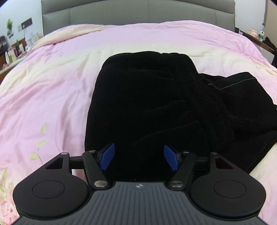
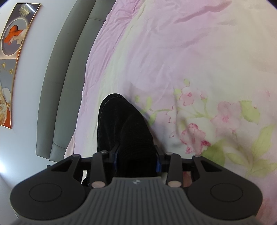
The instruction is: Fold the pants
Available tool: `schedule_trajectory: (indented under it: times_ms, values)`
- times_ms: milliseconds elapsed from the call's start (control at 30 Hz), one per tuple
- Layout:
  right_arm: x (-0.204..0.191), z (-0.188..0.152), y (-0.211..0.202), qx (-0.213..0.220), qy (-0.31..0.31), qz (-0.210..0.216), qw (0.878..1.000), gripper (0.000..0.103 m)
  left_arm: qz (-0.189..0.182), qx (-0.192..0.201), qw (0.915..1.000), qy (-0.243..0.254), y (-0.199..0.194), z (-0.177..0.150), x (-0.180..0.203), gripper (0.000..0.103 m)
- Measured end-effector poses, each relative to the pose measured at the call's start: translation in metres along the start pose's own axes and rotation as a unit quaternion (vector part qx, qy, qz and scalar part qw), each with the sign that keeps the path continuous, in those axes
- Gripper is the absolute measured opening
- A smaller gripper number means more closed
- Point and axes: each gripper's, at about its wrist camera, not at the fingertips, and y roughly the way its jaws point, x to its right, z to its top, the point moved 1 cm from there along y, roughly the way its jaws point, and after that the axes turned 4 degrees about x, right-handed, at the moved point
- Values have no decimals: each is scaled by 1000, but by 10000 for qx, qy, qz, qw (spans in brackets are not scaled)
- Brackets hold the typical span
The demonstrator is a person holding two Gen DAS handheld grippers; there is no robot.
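Black pants lie on the pink floral duvet, one part flat down the middle and a bunched part with pale stitching off to the right. My left gripper is open, its blue pads spread above the near end of the pants, holding nothing. My right gripper is shut on a fold of the black pants, which sticks forward between the fingers and is lifted above the duvet. The blue pads are mostly hidden by the cloth.
A grey padded headboard stands at the far end of the bed and also shows in the right wrist view. A cluttered side table is at the left, another at the right. A framed picture hangs on the wall.
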Motion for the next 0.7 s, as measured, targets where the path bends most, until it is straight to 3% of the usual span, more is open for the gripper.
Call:
schedule_trajectory:
  times_ms: [133,267,500,700]
  values:
    - [-4,-2,-5,58,126,83,9999,31,-242,-118,9990,-367,3,-3,-13,76]
    - [-10,-3,-16,105,625,340,9974,28,-246,-178,9993,-206,2,-2,-11,76]
    - [-99,-34,-43,534,-570,699,9945,26,-477,-245,9980,-324,2,-1,-22,76]
    - [-187,-81,-59,571,-1865,1234,9730,25,-752,-249,9953,-554,3,0,-39,76]
